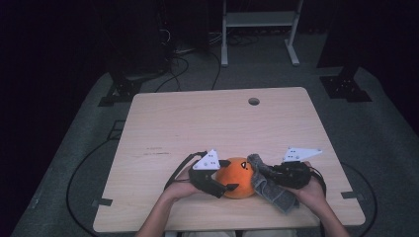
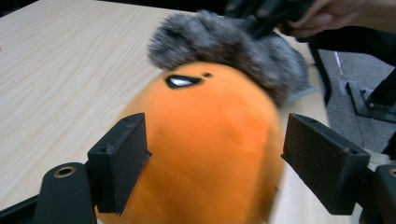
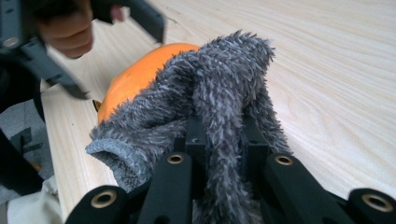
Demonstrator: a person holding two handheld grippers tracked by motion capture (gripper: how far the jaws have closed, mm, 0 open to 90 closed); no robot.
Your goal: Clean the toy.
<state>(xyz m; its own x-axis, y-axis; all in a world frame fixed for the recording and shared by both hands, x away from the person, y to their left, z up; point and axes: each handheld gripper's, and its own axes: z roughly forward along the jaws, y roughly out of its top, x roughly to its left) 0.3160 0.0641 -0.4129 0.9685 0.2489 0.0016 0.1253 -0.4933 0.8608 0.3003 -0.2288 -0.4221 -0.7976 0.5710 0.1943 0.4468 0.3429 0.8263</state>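
Orange plush near table's front edge — left gripper open astride it, right gripper clamping grey sock.

Plush toy sitting on table near front edge; fuzzy cloth lying against its right side, draping onto table.

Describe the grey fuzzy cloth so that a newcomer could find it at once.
Look at the near edge of the wooden table, between the person's two hands. The grey fuzzy cloth lies against the right side of the orange plush toy, pinched in the right gripper; it alone is grey and shaggy.
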